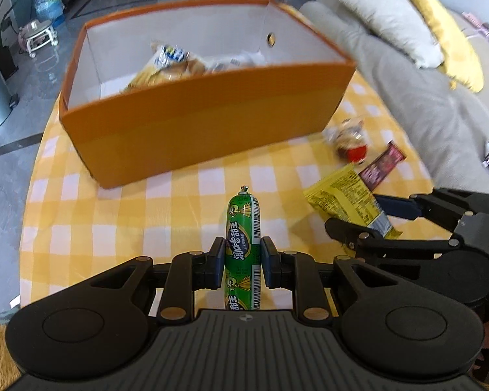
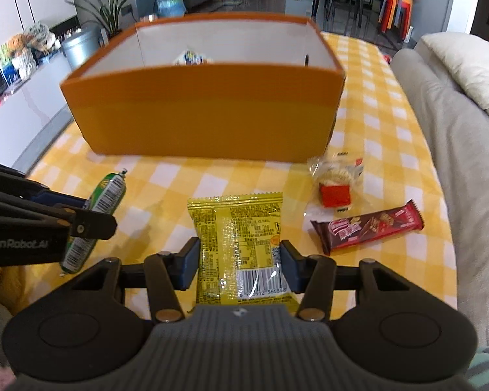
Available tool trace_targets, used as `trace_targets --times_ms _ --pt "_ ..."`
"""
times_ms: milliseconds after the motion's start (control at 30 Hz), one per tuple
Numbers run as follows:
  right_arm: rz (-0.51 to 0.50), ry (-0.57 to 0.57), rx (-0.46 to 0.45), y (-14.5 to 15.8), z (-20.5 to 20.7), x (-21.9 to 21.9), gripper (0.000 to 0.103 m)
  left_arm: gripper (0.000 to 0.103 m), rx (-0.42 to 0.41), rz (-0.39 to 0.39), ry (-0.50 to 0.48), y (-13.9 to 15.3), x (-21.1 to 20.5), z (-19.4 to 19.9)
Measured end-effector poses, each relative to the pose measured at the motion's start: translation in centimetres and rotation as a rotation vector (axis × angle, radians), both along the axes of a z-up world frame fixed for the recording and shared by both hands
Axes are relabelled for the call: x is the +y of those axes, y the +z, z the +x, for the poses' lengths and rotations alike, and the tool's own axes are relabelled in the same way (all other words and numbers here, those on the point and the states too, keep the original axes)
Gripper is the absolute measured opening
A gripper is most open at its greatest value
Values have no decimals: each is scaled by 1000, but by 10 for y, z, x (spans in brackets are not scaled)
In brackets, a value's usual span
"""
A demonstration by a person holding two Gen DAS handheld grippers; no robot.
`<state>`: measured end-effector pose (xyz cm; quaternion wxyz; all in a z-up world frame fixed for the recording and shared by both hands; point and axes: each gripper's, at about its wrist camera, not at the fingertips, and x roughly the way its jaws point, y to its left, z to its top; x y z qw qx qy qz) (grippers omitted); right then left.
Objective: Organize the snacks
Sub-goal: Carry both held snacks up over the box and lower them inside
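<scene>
With the left gripper clenched on the green sausage and the right gripper grasping the yellow packet, both above the checked tablecloth, each item needed carrying clear over the orange box rim before release.

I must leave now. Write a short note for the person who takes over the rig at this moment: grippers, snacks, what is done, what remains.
Left gripper: shut on the green sausage.
Right gripper: shut on the yellow packet.
Orange box stands ahead on the checked tablecloth.
Done: some bagged snacks already lie inside.
Left: drop both held snacks in, then the red chocolate bar and the clear cookie pack, both right of the packet.
</scene>
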<state>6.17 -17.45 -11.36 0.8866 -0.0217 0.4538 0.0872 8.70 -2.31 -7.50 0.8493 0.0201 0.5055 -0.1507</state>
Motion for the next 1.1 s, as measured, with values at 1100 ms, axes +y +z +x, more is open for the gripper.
trace_targets --times_ms 1100 --pt "73 28 -277 128 55 -1 50 25 -263 6 1 112 18 76"
